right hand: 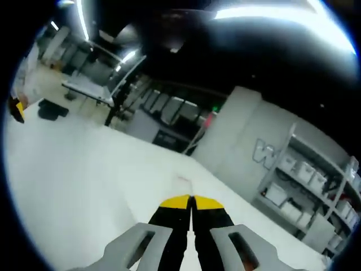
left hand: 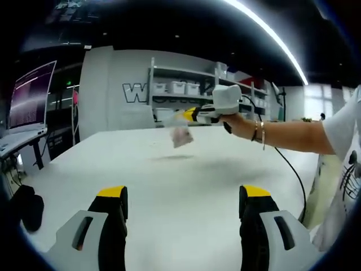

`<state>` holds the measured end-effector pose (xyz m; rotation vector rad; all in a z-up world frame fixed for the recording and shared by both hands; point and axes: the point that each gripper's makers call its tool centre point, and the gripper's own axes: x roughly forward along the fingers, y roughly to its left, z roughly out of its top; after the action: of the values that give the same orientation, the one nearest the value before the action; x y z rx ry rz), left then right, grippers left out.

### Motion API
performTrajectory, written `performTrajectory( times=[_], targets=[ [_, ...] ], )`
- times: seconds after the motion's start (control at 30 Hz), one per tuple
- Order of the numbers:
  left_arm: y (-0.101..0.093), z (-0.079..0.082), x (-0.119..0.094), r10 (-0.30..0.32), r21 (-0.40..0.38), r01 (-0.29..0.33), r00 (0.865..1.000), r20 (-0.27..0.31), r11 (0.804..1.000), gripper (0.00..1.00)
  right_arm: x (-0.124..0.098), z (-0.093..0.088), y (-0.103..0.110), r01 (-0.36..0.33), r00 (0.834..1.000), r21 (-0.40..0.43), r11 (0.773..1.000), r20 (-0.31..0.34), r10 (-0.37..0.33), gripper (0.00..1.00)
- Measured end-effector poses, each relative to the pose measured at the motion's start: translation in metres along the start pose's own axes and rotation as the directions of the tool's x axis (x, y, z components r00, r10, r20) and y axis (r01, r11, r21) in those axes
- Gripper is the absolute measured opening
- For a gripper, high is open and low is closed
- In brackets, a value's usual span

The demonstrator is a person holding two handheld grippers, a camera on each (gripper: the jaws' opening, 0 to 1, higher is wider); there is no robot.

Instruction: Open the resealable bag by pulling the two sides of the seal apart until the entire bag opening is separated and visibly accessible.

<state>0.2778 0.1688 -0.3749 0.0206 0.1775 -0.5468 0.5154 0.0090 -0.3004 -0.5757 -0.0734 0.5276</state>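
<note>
In the left gripper view a small clear resealable bag [left hand: 181,136] hangs in the air above the white table [left hand: 169,186], casting a faint shadow. A hand holds my right gripper [left hand: 189,117] shut on the bag's top edge. My left gripper [left hand: 184,199] is low in the foreground, open, with nothing between its yellow-tipped jaws and well short of the bag. In the right gripper view my right gripper [right hand: 192,201] has its jaws pressed together, and a faint strip of the bag [right hand: 183,180] shows just beyond the tips. A yellow tip of the left gripper [right hand: 16,110] shows at the far left.
A black cable [left hand: 293,172] trails from the right gripper across the table toward the person's white shirt [left hand: 347,164]. A dark object [left hand: 28,206] lies by the table's left edge. A monitor [left hand: 31,93] stands at the left, and shelves with white bins [left hand: 186,87] behind.
</note>
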Motion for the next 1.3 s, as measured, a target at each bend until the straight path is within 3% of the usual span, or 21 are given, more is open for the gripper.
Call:
performTrajectory(
  times=[0.47,1.17,1.3],
  targets=[
    [-0.008,0.004,0.000,-0.019,0.014,0.019,1.000,0.008,1.000,0.80,-0.023,-0.002,0.001,0.010,1.000,0.018,1.000,0.010,-0.010,0.00],
    [-0.012,0.003,0.001,-0.035,0.028,0.036,0.999,-0.006,0.999,0.79,-0.060,0.011,0.013,0.013,0.997,0.122,0.992,0.079,-0.023,0.00],
    [-0.014,0.002,0.001,-0.043,0.027,0.043,0.999,-0.008,0.999,0.79,-0.067,0.013,0.020,0.002,0.997,0.095,0.996,0.078,-0.009,0.00]
  ],
)
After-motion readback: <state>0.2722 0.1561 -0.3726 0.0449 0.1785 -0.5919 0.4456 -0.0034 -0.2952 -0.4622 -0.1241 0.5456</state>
